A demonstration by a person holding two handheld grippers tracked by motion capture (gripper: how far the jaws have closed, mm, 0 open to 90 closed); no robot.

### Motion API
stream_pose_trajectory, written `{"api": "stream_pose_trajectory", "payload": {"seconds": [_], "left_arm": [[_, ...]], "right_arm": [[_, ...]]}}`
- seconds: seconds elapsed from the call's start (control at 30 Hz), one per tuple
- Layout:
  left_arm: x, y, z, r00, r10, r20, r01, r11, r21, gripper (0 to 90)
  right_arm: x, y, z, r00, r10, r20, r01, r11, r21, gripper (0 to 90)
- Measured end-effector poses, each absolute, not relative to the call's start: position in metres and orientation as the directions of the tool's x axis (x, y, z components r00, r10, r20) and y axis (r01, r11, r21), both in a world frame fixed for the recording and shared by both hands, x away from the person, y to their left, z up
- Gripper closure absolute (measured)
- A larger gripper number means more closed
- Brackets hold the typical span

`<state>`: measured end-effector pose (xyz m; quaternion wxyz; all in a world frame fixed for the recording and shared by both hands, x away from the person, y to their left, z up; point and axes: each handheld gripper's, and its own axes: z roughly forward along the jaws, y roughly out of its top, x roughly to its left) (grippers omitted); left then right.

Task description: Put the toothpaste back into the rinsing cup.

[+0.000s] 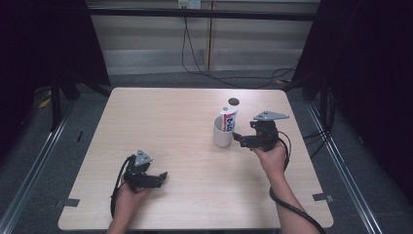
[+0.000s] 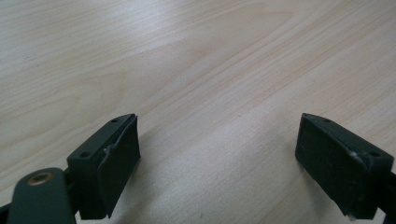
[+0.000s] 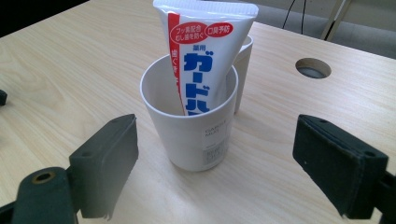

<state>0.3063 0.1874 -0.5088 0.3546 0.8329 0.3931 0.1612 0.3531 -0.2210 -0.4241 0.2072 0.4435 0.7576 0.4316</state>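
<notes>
- A white cup (image 3: pixel 194 126) is seen standing upright on the table, with small grey print low on its side.
- A toothpaste tube (image 3: pixel 205 60) is stood inside the cup. It is white with a red stripe, big blue letters and small red labels, and its flat end sticks up above the rim, leaning a little.
- The cup (image 1: pixel 222 132) is placed right of the middle of the table, just beside the right gripper.
- The right gripper (image 1: pixel 239 138) is held wide open, with the cup in front of the gap between its jaws. Nothing is gripped and the cup is not touched.
- The left gripper (image 1: pixel 161 176) is held low near the front edge, well apart from the cup. Its jaws are spread wide with only bare wood between them.
- The table (image 1: pixel 165 122) is made of pale wood, and a round dark hole (image 1: pixel 234 101) is cut in it behind the cup.
- A grey carpet floor, black cables and dark curtains at both sides are seen in the high view.
- The letters on the tube can be read in the right gripper view; in the high view they are too small.
- The wood grain (image 2: pixel 196 74) is shown close up in the left gripper view.
</notes>
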Motion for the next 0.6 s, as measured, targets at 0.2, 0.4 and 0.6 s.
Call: {"api": "stream_pose_trajectory", "payload": {"seconds": [0.2,0.4,0.6], "left_arm": [[0.306,0.187,-0.509,0.639,0.769,-0.010,0.540,-0.440,0.717,13.6],[0.306,0.187,-0.509,0.639,0.770,-0.010,0.541,-0.439,0.718,13.6],[0.306,0.187,-0.509,0.639,0.769,-0.011,0.541,-0.439,0.717,13.6]], "right_arm": [[0.347,-0.225,-0.423,-0.527,0.847,0.066,0.491,0.239,0.838,13.5],[0.341,-0.229,-0.421,-0.531,0.845,0.068,0.488,0.239,0.840,13.5],[0.335,-0.235,-0.423,-0.536,0.842,0.066,0.488,0.245,0.838,13.5]]}}
